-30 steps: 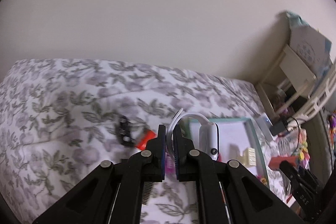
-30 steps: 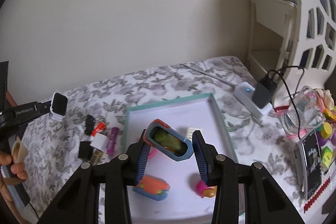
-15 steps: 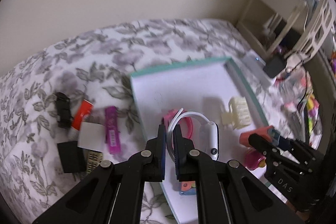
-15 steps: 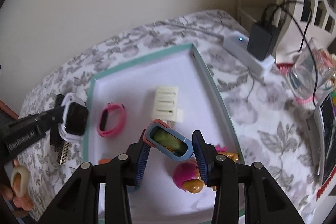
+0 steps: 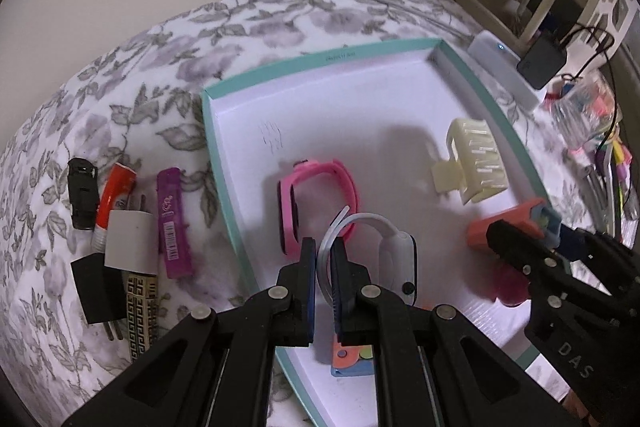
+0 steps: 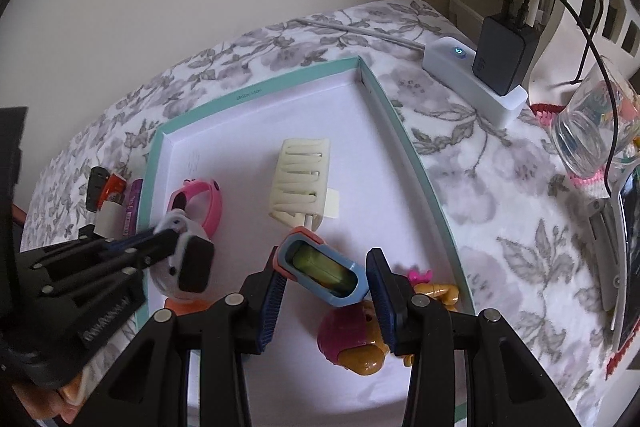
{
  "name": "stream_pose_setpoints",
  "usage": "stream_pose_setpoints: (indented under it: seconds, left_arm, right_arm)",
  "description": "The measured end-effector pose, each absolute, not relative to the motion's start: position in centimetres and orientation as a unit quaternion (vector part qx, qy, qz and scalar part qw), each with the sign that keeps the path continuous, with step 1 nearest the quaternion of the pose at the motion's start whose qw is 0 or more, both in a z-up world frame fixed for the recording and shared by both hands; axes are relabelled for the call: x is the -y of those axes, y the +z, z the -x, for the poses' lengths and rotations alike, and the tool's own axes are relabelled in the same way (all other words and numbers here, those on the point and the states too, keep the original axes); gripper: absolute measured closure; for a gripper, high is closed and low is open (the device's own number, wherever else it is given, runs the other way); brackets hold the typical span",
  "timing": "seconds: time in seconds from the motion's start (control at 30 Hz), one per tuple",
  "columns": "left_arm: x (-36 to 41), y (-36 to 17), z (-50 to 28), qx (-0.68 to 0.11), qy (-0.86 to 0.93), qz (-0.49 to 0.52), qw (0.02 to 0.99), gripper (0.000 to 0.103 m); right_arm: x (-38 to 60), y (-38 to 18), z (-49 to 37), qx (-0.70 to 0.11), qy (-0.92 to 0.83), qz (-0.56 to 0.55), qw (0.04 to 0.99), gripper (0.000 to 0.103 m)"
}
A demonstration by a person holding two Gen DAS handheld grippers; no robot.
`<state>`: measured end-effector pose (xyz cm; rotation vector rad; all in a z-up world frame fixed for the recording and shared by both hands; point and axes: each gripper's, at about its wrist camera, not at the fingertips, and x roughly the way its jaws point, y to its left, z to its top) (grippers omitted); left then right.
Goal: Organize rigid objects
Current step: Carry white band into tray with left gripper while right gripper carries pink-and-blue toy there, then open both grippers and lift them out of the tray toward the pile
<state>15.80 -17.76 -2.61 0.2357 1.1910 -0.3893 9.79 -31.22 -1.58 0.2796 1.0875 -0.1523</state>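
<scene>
My left gripper (image 5: 323,259) is shut on the strap of a white smartwatch (image 5: 396,259) and holds it low over the teal-rimmed white tray (image 5: 224,163). The watch also shows in the right wrist view (image 6: 188,259). My right gripper (image 6: 326,271) is shut on an orange and blue case (image 6: 324,267) over the tray's near right part. It also shows in the left wrist view (image 5: 516,223). A pink band (image 5: 316,199), a cream hair claw (image 5: 472,163), a magenta and yellow toy (image 6: 356,339) and an orange-blue toy (image 5: 352,355) lie in the tray.
Left of the tray on the floral bedspread lie a purple tube (image 5: 172,219), a white plug (image 5: 130,243), an orange tube (image 5: 114,195), a black toy car (image 5: 82,191) and a patterned comb (image 5: 140,307). Right of the tray stand a power strip with charger (image 6: 480,79) and a glass (image 6: 588,123).
Both grippers have come down and forward over the tray with their objects still held. The left gripper swung from over the bedspread to the tray's near left part.
</scene>
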Motion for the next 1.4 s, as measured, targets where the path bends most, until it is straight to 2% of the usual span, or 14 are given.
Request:
stream_pose_setpoints:
  seconds: [0.3, 0.53, 0.8, 0.87, 0.9, 0.93, 1.07, 1.17, 1.23, 1.3, 1.37, 1.4]
  left_arm:
    - [17.5, -2.2, -16.1, -0.562, -0.177, -0.104, 0.801, 0.094]
    - [17.2, -0.6, -16.2, -0.559, -0.18, -0.087, 0.805, 0.08]
    - [15.8, 2.3, -16.1, -0.548, -0.17, -0.06, 0.817, 0.077]
    - [15.3, 2.9, -16.1, -0.545, -0.162, -0.06, 0.821, 0.071]
    - [15.0, 3.2, -16.0, -0.542, -0.157, -0.06, 0.823, 0.065]
    - [14.7, 3.4, -15.9, -0.541, -0.153, -0.06, 0.825, 0.061]
    - [13.4, 4.2, -15.7, -0.54, -0.129, -0.069, 0.829, 0.057]
    - [12.3, 4.7, -15.5, -0.538, -0.119, -0.067, 0.832, 0.053]
    - [11.6, 5.0, -15.3, -0.538, -0.113, -0.064, 0.833, 0.04]
    - [11.2, 5.2, -15.1, -0.537, -0.111, -0.062, 0.834, 0.036]
    - [11.0, 5.2, -14.9, -0.536, -0.11, -0.061, 0.835, 0.036]
    - [10.8, 5.2, -14.7, -0.537, -0.109, -0.057, 0.834, 0.035]
  right_arm:
    - [31.0, -1.0, -9.8, -0.513, -0.072, -0.119, 0.847, 0.059]
    - [30.7, -0.1, -9.5, -0.506, -0.073, -0.117, 0.851, 0.059]
    - [30.2, 1.7, -8.6, -0.495, -0.077, -0.117, 0.858, 0.059]
    - [30.0, 2.0, -8.3, -0.493, -0.077, -0.118, 0.858, 0.055]
    - [29.9, 2.1, -8.2, -0.493, -0.077, -0.118, 0.859, 0.052]
    - [29.9, 2.2, -8.1, -0.493, -0.079, -0.119, 0.858, 0.047]
    - [29.5, 2.2, -7.8, -0.496, -0.08, -0.115, 0.857, 0.034]
    - [29.1, 2.1, -7.6, -0.501, -0.08, -0.103, 0.855, 0.028]
    - [29.0, 2.0, -7.5, -0.506, -0.082, -0.098, 0.853, 0.025]
    - [29.1, 2.0, -7.3, -0.506, -0.083, -0.101, 0.852, 0.022]
    - [29.2, 1.9, -7.2, -0.505, -0.085, -0.103, 0.853, 0.012]
    - [29.1, 1.9, -7.2, -0.506, -0.087, -0.102, 0.852, 0.011]
